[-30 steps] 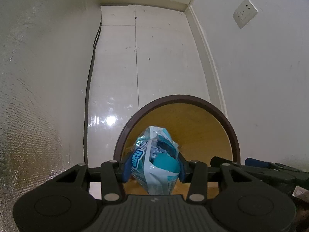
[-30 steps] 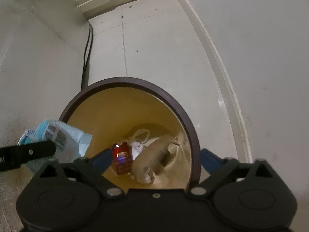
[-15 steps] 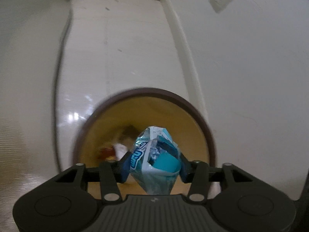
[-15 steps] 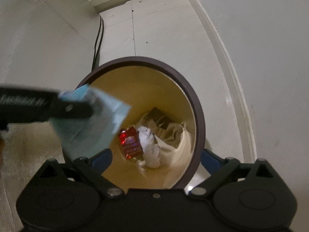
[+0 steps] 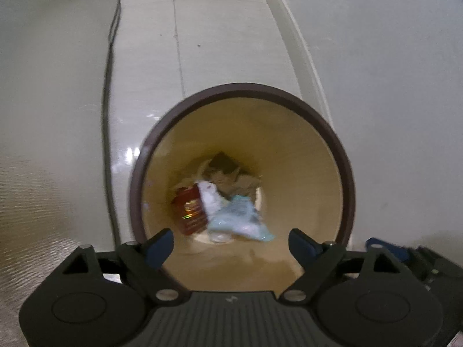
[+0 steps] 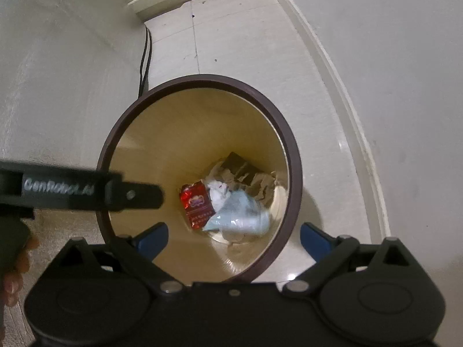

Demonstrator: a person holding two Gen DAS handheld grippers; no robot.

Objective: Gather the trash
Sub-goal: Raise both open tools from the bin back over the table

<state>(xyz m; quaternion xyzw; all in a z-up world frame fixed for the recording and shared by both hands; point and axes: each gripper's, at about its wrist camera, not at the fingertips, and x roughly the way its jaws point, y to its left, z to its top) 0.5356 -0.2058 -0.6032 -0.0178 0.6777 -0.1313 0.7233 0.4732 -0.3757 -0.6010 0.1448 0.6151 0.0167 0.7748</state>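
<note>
Down at the bottom of the bin point(image 5: 345, 173) lies the wrapper point(image 5: 241, 218), a pale blue and white crumpled packet, blurred in both views. It sits low and centre in the left wrist view, and a little right of centre in the right wrist view, resting on the other trash. Just left of it and touching it is a red pack point(image 5: 189, 209) with gold print. A white crumpled tissue point(image 5: 211, 198) lies between the two, above the wrapper. Behind them sit brown paper scraps point(image 6: 260, 185) and a dark flat piece point(image 6: 240, 166).

The bin is round, with a dark brown rim and a tan inner wall, and stands on pale floor tiles point(image 5: 225, 37). A wall with a white skirting board point(image 6: 341, 86) runs down the right of the frame, and a black cable point(image 5: 108, 86) runs down the left. Nothing covers the bin's mouth except the left gripper's black finger, which crosses the left rim in the right wrist view.

The left gripper point(image 5: 231, 243) has just been opening; its blue-tipped jaws stand wide apart over the bin, with nothing between them. The right gripper point(image 6: 234, 235) also hangs over the bin, jaws spread wide and empty. A hand point(image 6: 14, 263) shows at the lower left edge of the right wrist view.
</note>
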